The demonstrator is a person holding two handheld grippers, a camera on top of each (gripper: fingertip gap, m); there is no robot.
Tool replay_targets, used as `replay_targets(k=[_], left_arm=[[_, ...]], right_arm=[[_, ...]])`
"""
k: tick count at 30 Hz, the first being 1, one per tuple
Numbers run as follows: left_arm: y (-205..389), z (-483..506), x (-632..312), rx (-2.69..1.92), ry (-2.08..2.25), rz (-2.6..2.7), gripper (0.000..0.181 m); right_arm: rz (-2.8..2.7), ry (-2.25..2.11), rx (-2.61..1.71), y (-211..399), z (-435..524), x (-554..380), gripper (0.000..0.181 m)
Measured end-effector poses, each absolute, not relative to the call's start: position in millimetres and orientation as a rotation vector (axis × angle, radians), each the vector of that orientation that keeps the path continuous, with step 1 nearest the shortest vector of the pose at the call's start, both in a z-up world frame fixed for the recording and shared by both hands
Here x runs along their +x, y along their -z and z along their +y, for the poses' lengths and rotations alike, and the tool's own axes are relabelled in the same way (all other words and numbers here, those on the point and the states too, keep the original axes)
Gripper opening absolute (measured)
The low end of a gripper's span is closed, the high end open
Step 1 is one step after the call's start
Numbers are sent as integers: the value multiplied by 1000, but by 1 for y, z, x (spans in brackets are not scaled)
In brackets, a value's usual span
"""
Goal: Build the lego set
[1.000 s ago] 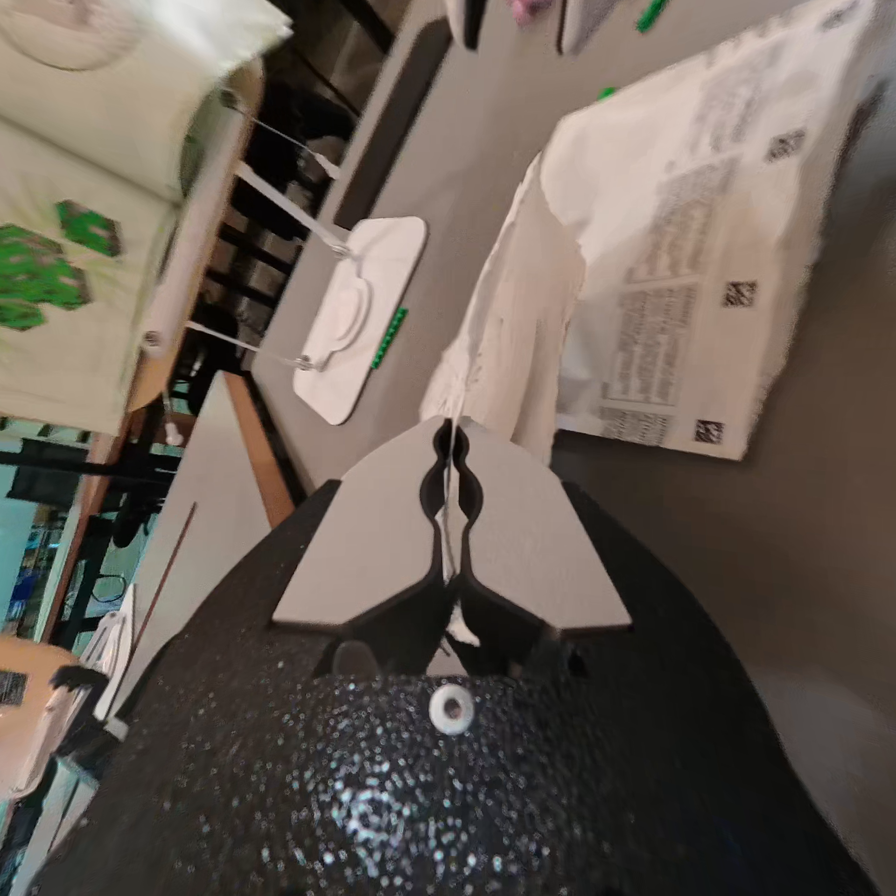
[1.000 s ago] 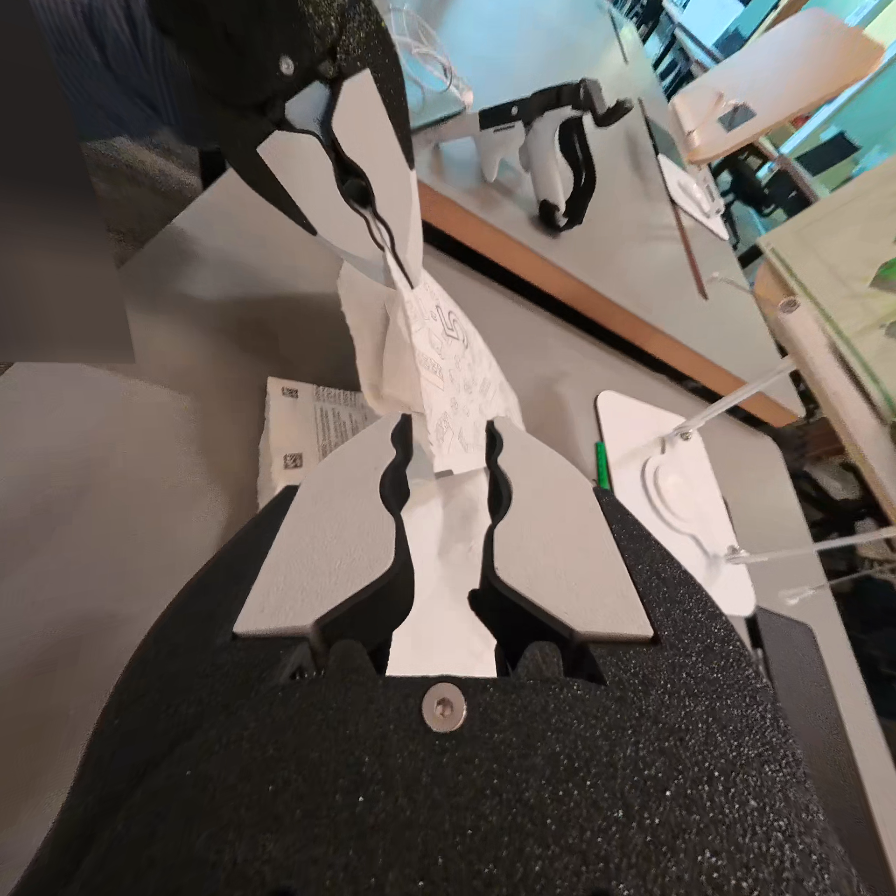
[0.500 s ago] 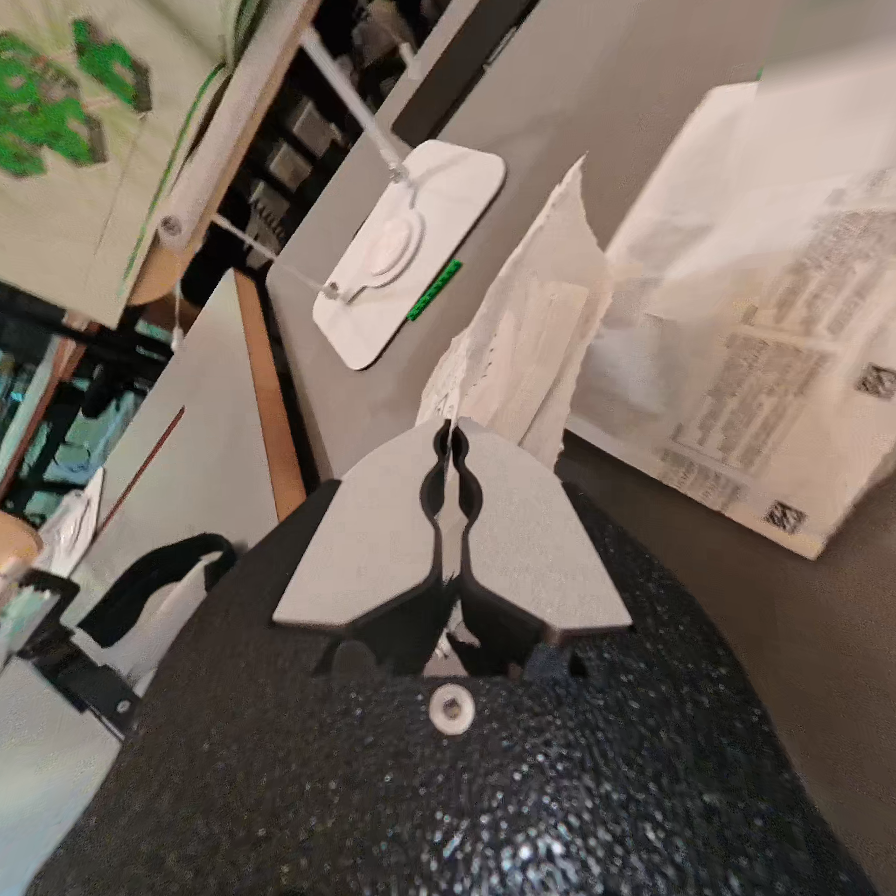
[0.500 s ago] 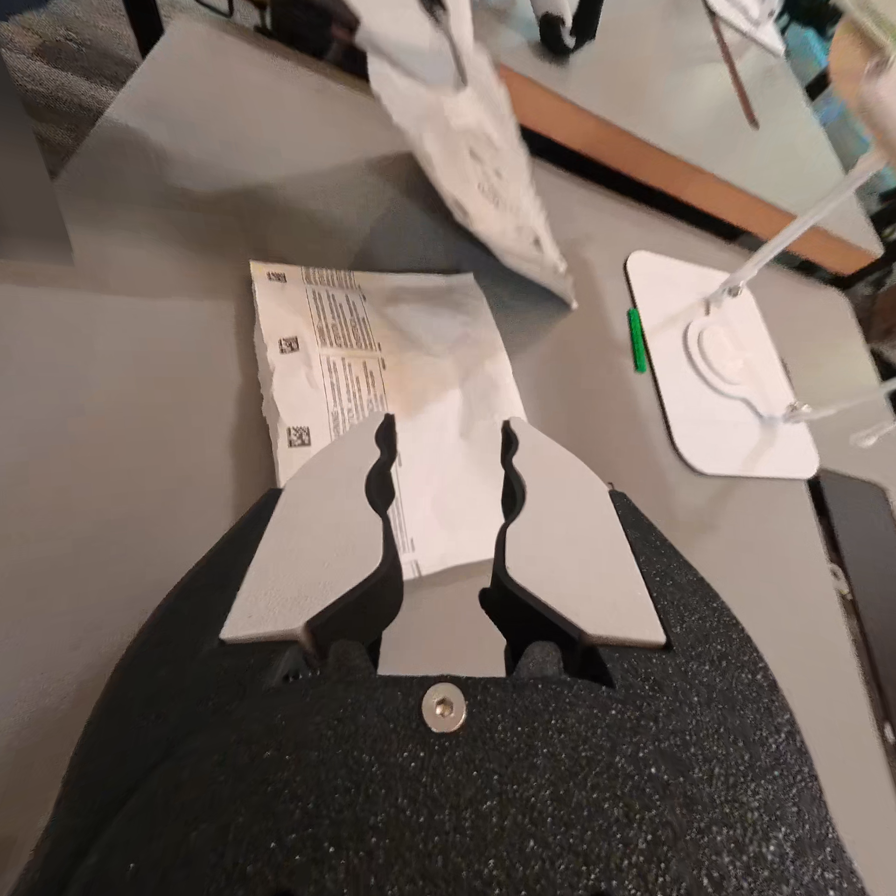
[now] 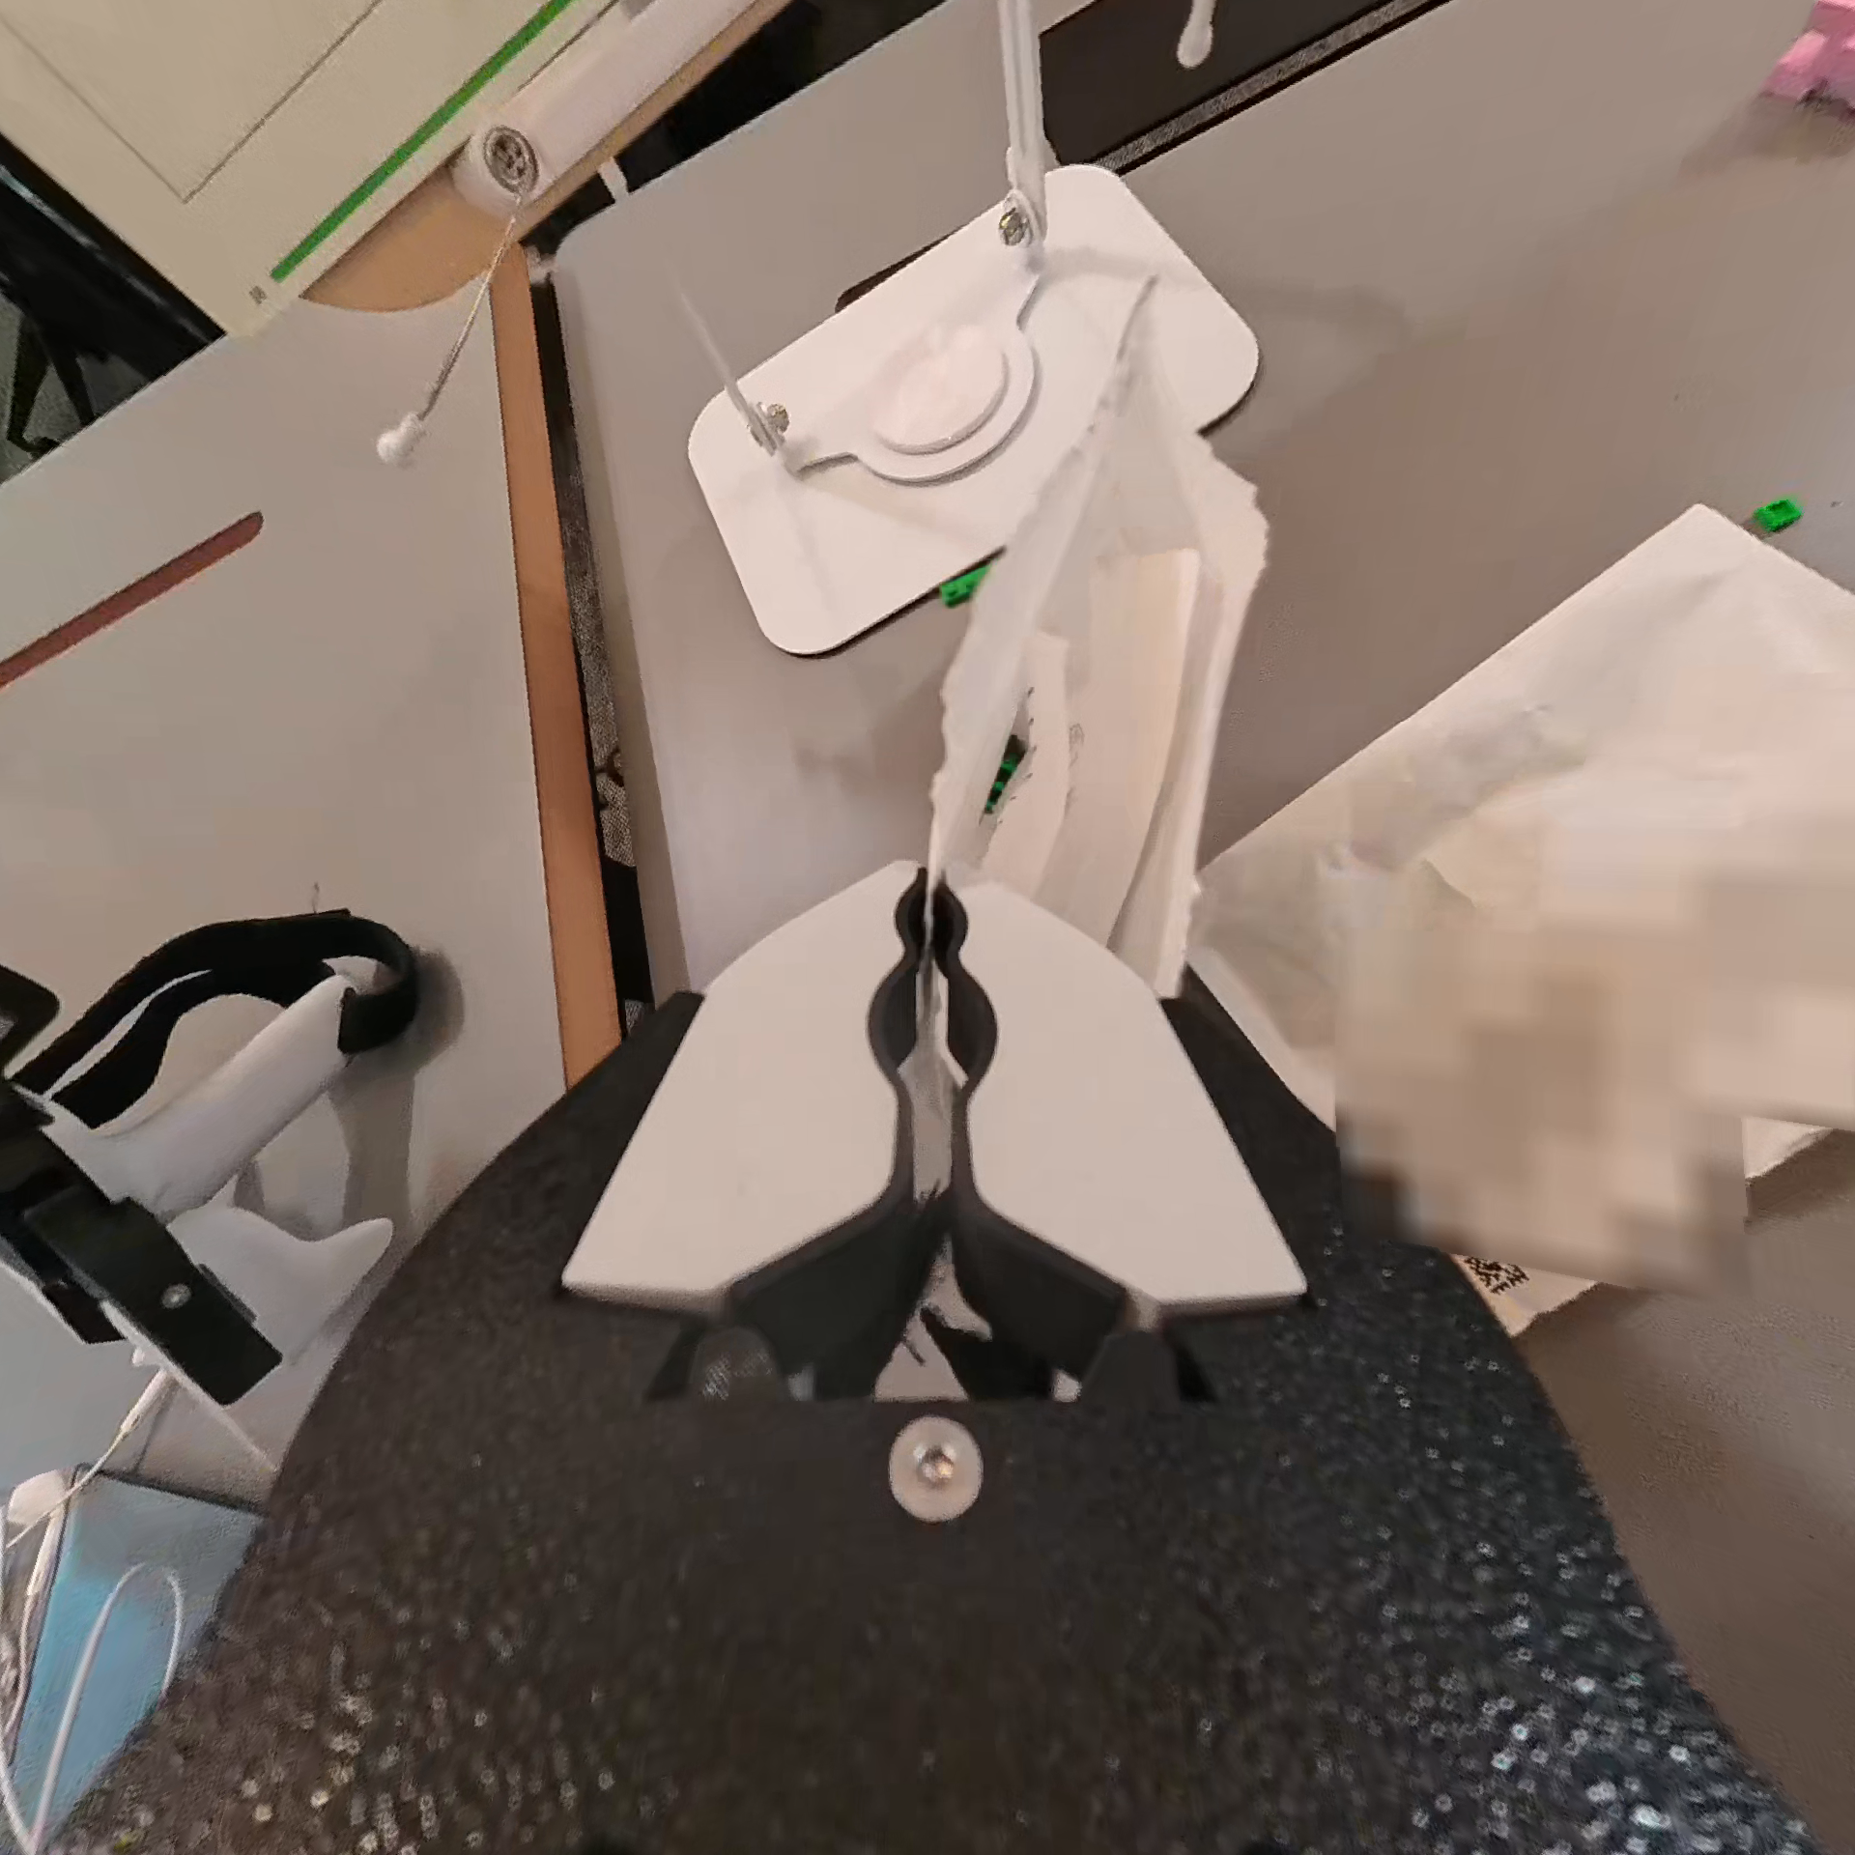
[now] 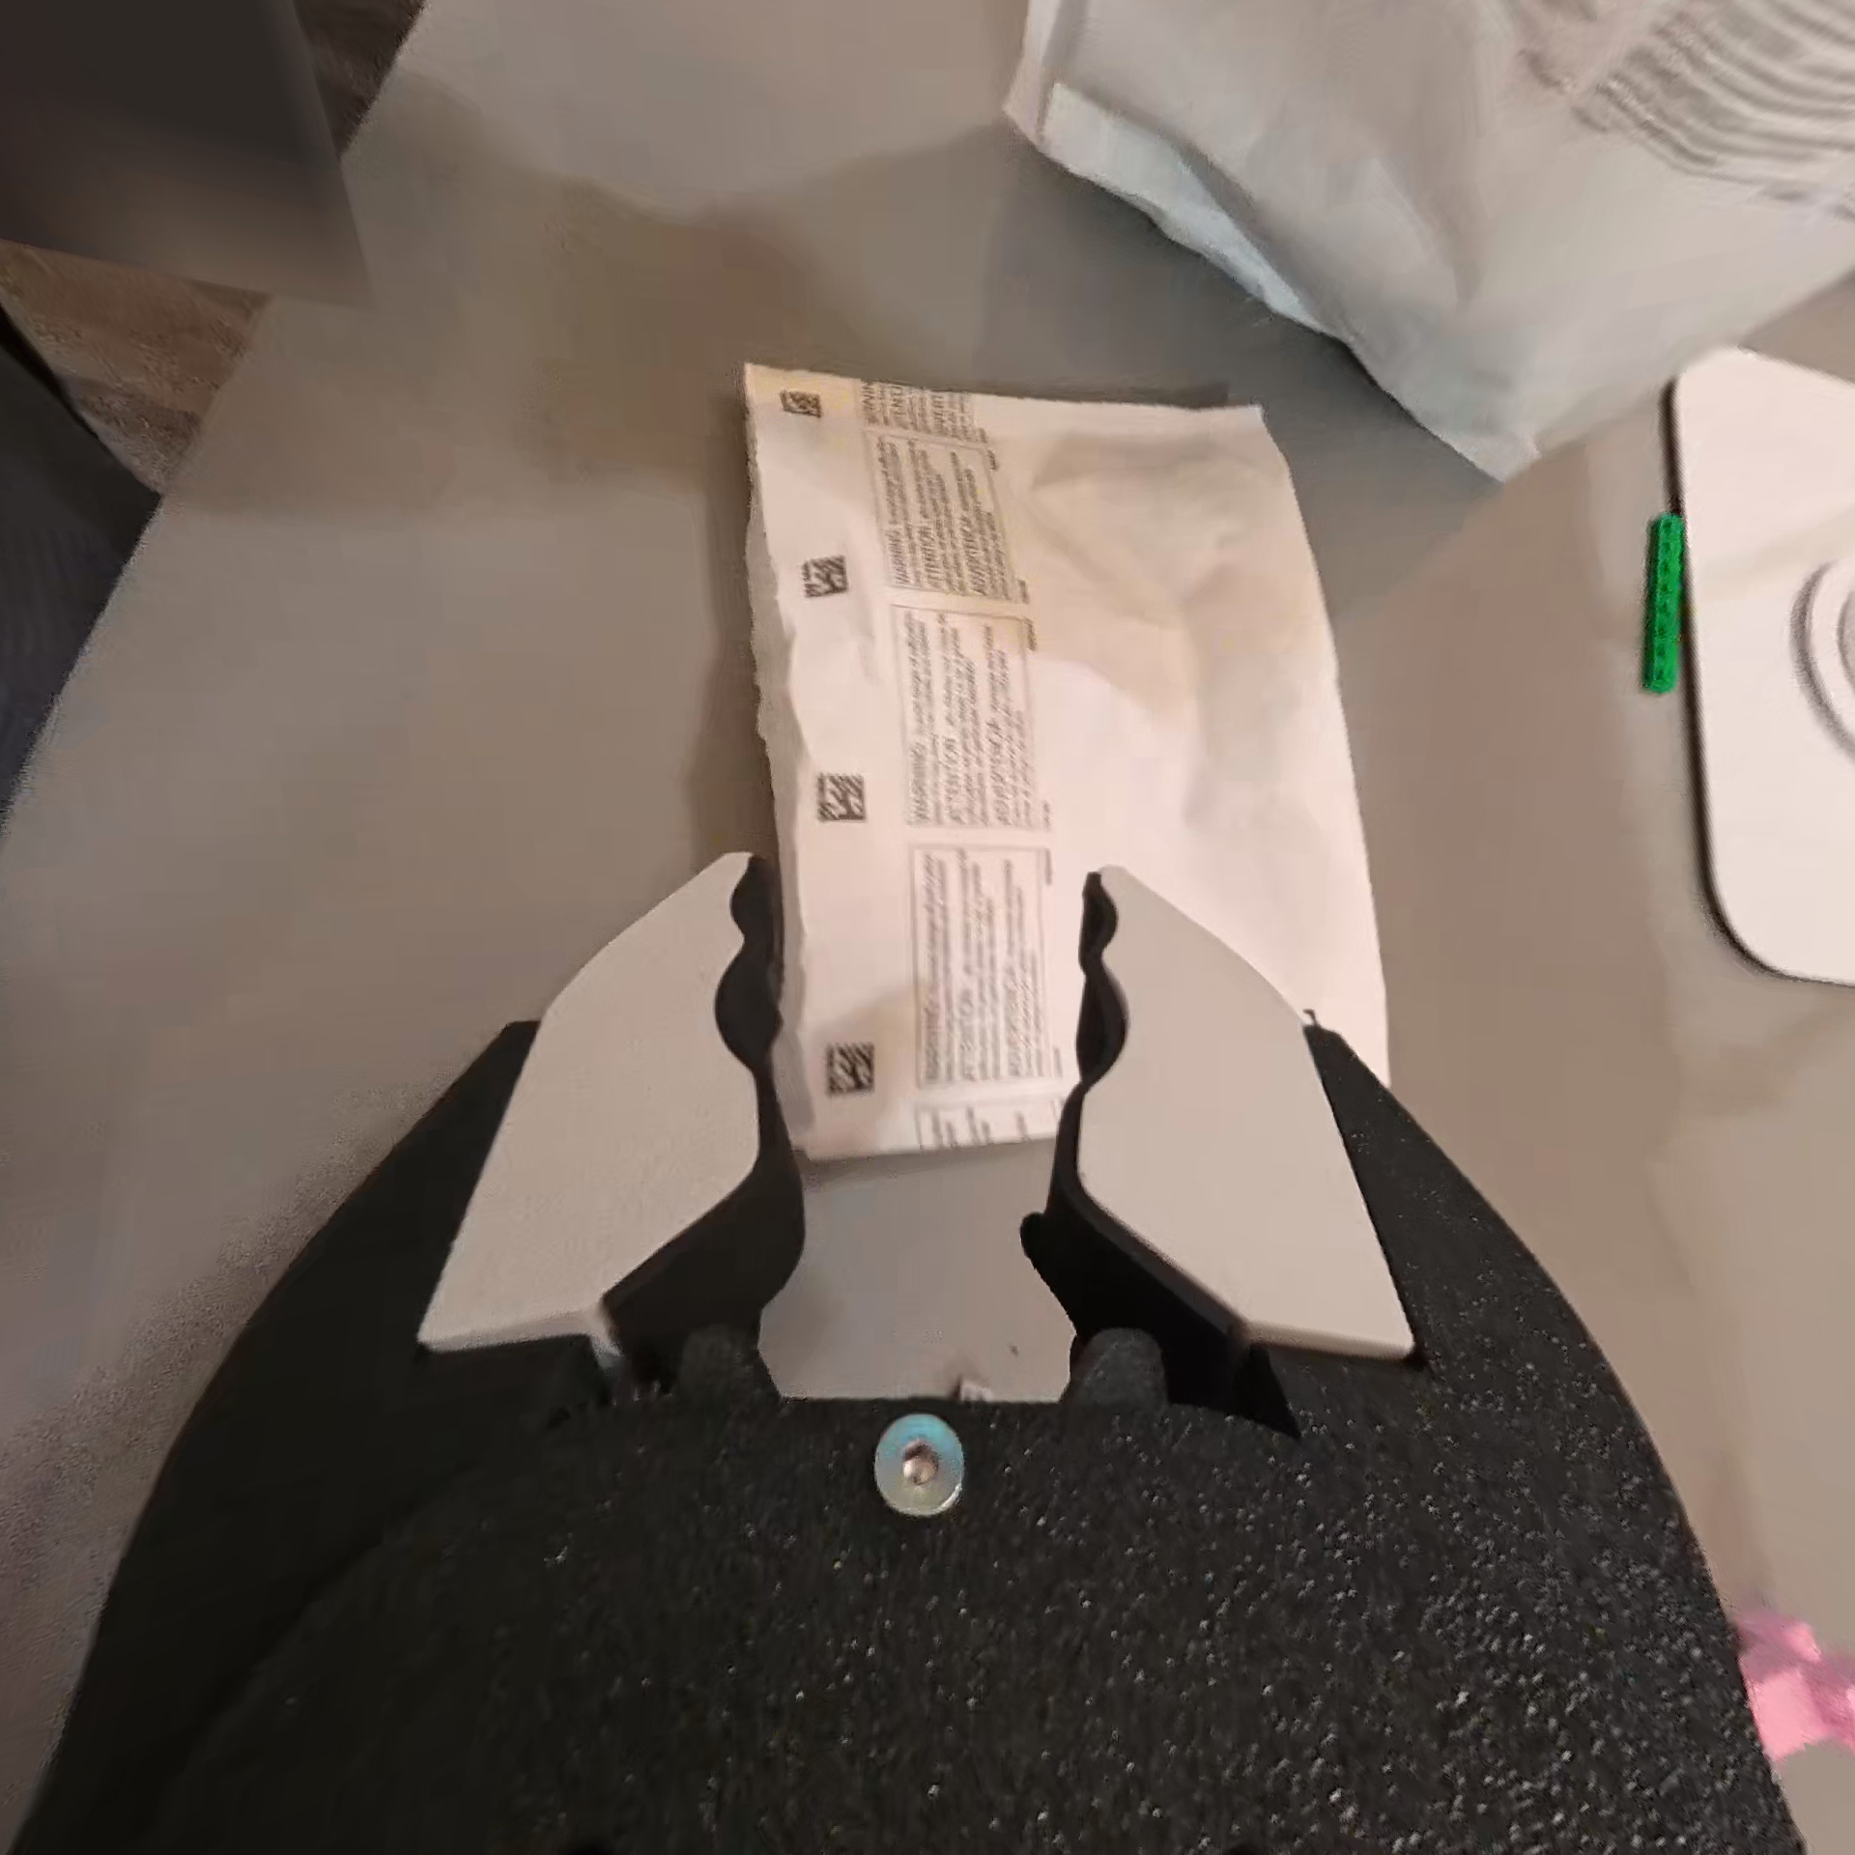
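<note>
My left gripper (image 5: 934, 903) is clenched on the torn edge of a white paper bag (image 5: 1094, 703), held up off the grey table (image 5: 1506, 301), ragged, with green pieces (image 5: 1004, 773) showing inside. My right gripper (image 6: 923, 883) gapes wide, holding nothing, over a flat torn bag (image 6: 1134, 703). A green strip (image 6: 1661, 617) lies beside the white plate (image 6: 1767, 763).

On the table (image 6: 452, 703), a flat paper bag (image 6: 1084, 723) lies left of a lego strip (image 6: 1664, 614) beside a stand base (image 6: 1767, 703).
</note>
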State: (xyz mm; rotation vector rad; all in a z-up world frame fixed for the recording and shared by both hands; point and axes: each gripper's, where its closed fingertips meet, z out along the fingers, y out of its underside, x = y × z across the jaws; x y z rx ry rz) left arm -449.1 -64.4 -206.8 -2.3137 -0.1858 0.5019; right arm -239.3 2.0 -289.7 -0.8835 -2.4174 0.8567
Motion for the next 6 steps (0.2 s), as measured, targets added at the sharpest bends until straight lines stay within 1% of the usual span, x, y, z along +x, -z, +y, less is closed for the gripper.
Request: replay_targets(k=[1,4,6], left_arm=[[207,-64,-450,-2318,-502,-194,0],[207,-62,-449,-2327,-489,-200,0],[207,-61,-447,-2333,-485,-196,0]], right_arm=[[-2413,-809,-850,294,-5,-240,55],[-2382,-626,-729,306,-16,-246,47],[-2369,-504,-678,313,-15,-249,45]])
